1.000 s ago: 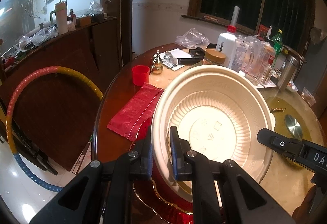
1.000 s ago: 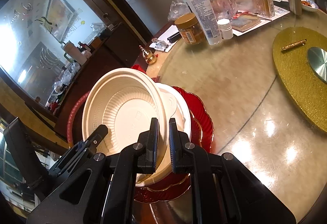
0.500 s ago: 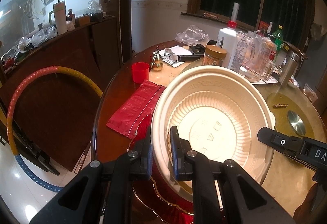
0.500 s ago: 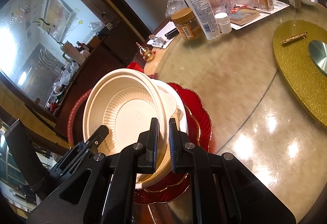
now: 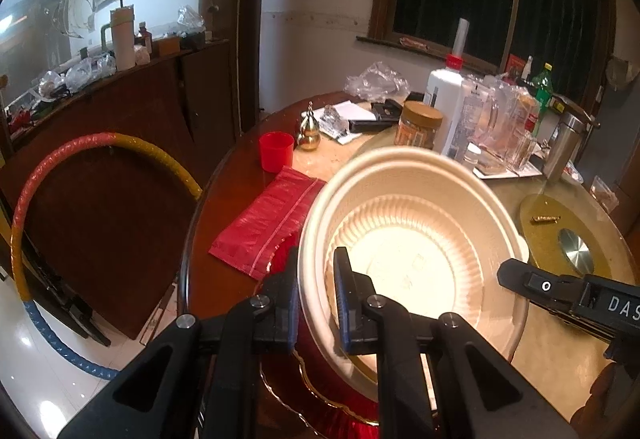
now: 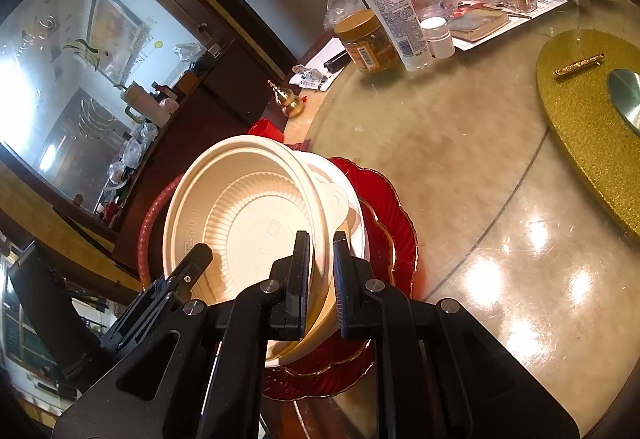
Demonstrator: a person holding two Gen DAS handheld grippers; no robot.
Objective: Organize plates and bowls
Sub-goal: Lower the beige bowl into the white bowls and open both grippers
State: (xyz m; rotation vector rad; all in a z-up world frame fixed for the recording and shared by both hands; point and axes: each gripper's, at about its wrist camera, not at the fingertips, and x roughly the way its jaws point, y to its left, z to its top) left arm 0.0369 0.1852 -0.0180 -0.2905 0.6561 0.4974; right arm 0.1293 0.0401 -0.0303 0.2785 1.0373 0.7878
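Left wrist: bowl rim between jaws

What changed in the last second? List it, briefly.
Nothing visibly moved, and nothing was taken or released. The left hand-held gripper and right hand-held gripper stay clamped on opposite sides of the cream bowl, which is tilted above the red plates.
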